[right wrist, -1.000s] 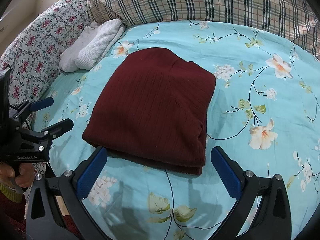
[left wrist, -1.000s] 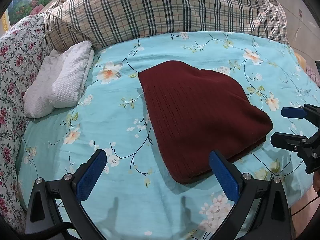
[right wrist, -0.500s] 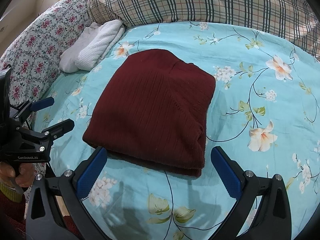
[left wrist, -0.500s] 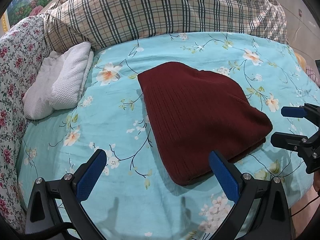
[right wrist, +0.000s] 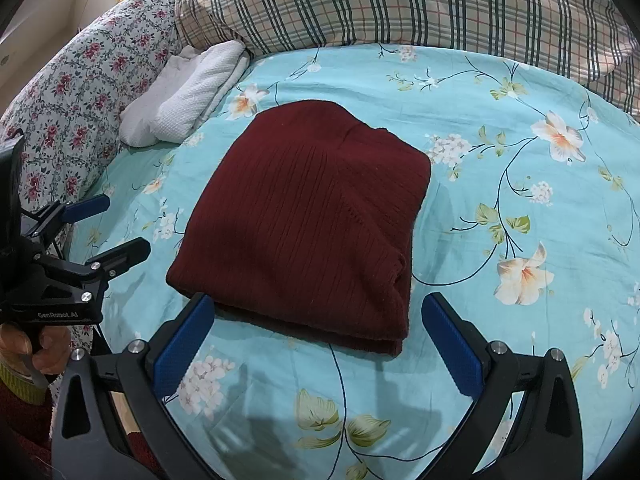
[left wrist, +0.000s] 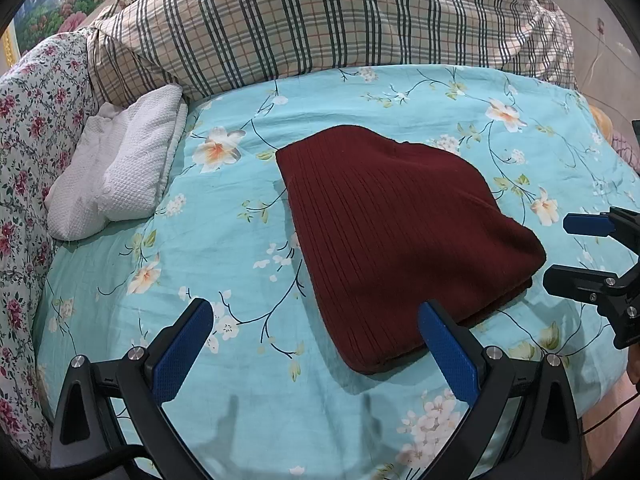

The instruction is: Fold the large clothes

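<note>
Left wrist view
Sweater: maroon ribbed sweater [left wrist: 400,232], folded into a compact stack, flat on the turquoise floral sheet [left wrist: 224,264], mid-bed.
Left gripper [left wrist: 316,336]: spread wide, empty, low over the sheet; near corner of the sweater just ahead of the right-side blue pad, left-side pad over bare sheet.
Bearing: sweater ahead and to the right; long axis running away and leftward from the near corner.
Right gripper [left wrist: 568,248]: at the frame's right edge, spread, empty, just beside the sweater's right-hand fold.
Surroundings: white textured towel [left wrist: 120,176] well apart at far left; plaid quilt [left wrist: 320,24] heaped behind; nothing between tool and sweater.

Right wrist view
Sweater [right wrist: 312,220]: dead ahead, layered near edge lying between the two blue pads.
Right gripper [right wrist: 316,332]: open, holding nothing, straddling that near edge without touching it, as far as can be told.
Left gripper [right wrist: 116,224]: off to the left, open, gripped by a hand [right wrist: 44,352], close to the sweater's left edge.
Nearer tool: right, judged by alignment.
Progress: folding seemingly finished; likely only squaring up or lifting away left.
Obstacles: none; floral pillow [right wrist: 80,92] and towel [right wrist: 192,92] well clear.
</note>
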